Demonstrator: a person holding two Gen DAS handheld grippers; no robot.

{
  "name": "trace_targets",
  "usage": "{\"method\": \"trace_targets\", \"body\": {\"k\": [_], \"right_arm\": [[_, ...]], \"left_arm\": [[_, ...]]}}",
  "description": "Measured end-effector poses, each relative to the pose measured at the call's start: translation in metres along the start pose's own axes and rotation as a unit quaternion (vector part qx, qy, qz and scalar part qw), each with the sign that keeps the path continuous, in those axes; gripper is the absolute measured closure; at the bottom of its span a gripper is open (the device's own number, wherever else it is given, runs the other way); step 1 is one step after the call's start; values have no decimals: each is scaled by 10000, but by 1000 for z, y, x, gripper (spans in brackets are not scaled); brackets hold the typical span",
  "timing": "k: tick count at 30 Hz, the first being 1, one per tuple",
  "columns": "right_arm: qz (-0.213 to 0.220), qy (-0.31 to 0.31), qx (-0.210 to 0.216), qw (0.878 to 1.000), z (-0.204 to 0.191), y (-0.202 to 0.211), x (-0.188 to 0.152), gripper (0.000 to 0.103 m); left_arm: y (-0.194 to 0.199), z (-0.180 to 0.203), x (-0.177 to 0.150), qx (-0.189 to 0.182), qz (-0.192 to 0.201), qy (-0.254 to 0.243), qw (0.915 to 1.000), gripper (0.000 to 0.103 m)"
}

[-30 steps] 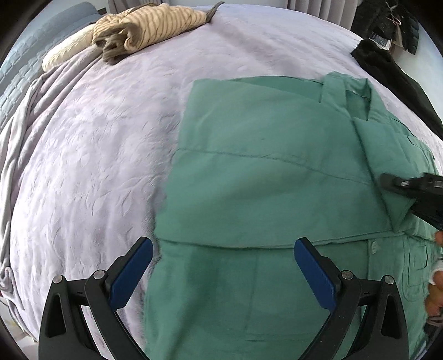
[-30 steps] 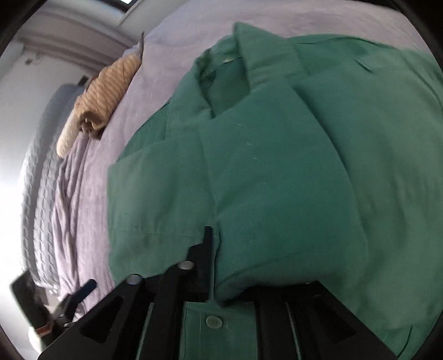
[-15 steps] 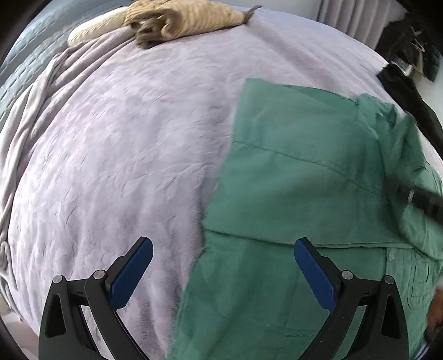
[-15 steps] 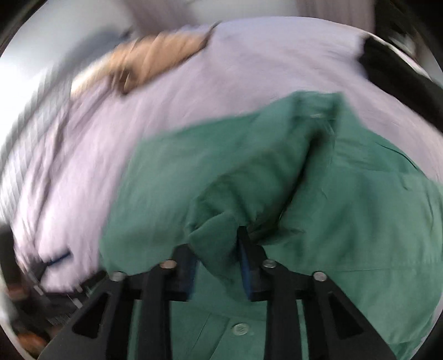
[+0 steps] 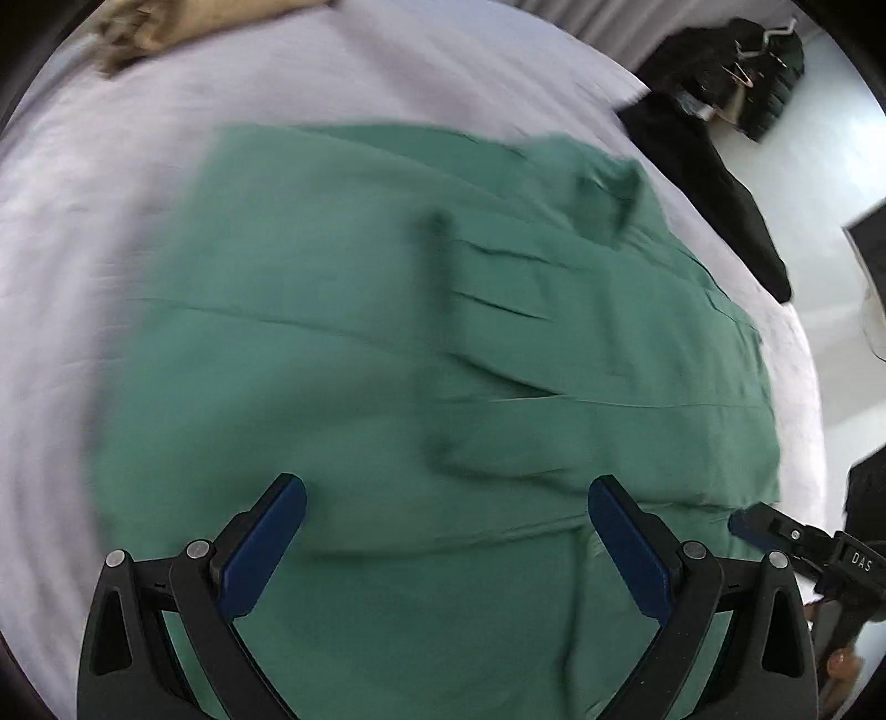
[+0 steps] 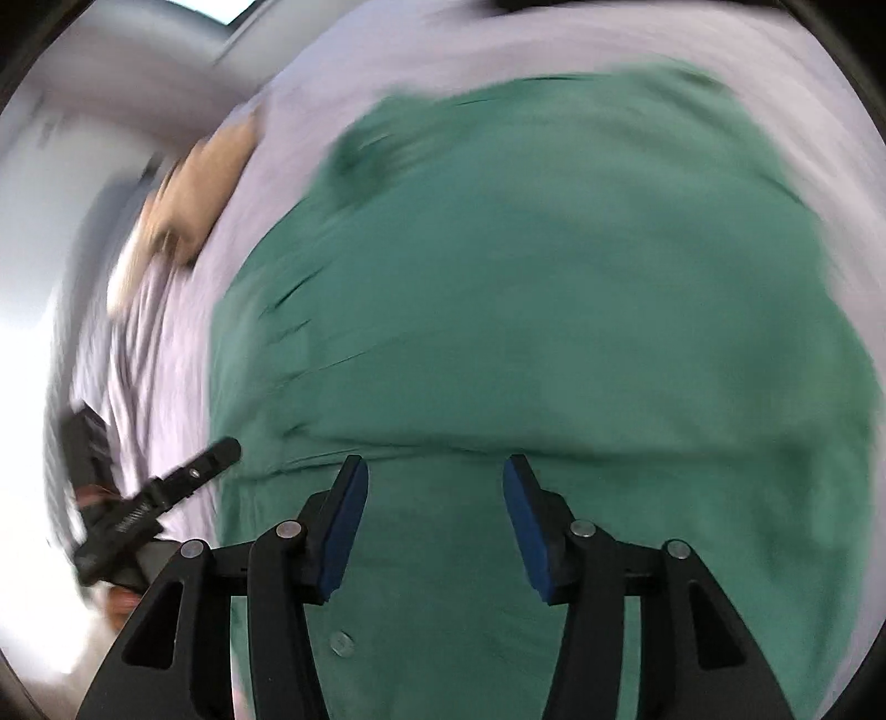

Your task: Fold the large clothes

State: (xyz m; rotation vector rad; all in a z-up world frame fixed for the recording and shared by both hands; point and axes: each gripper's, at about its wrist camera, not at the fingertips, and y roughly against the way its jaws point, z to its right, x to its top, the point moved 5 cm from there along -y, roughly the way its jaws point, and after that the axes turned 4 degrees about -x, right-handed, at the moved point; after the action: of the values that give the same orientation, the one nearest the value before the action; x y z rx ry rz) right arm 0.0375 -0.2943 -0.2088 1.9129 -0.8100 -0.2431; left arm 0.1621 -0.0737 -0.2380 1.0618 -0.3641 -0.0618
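Note:
A large green shirt (image 5: 387, 343) lies spread on the lilac bedcover (image 5: 111, 166), with both sleeves folded in over the body. It fills the right wrist view too (image 6: 526, 304), where a button (image 6: 341, 643) shows near the bottom. My left gripper (image 5: 443, 531) is open and empty above the shirt's lower part. My right gripper (image 6: 434, 515) is open and empty above the shirt; one of its fingers shows at the lower right of the left wrist view (image 5: 775, 531). Both views are blurred by motion.
A folded tan striped garment (image 6: 194, 188) lies at the far side of the bed, also in the left wrist view (image 5: 166, 27). Black clothes (image 5: 714, 183) lie at the bed's right edge. The left gripper's finger shows in the right wrist view (image 6: 188, 476).
My right gripper has let go of the green sleeve fold and opened; the fold now lies flat on the shirt. Both grippers have swung over the shirt.

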Motion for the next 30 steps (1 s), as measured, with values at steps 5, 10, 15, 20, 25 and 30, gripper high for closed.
{"method": "trace_targets", "body": {"k": [5, 10, 15, 20, 25, 30], "right_arm": [[572, -1717, 713, 9809, 86, 36, 8, 42], [972, -2395, 985, 9610, 127, 49, 17, 42], [1186, -2696, 1138, 9489, 137, 55, 22, 46], [1340, -2447, 723, 9576, 139, 66, 24, 100], [1168, -2291, -8, 9664, 157, 55, 8, 100], [701, -2017, 369, 9762, 154, 65, -10, 93]], "left_arm": [[-26, 24, 11, -17, -85, -118, 9999, 36], [-6, 30, 26, 30, 116, -287, 9995, 76], [30, 20, 32, -31, 415, -493, 9979, 76], [16, 11, 26, 103, 229, -425, 9988, 76], [-10, 3, 6, 336, -4, -429, 9985, 76], [10, -3, 7, 577, 193, -402, 9973, 43]]}}
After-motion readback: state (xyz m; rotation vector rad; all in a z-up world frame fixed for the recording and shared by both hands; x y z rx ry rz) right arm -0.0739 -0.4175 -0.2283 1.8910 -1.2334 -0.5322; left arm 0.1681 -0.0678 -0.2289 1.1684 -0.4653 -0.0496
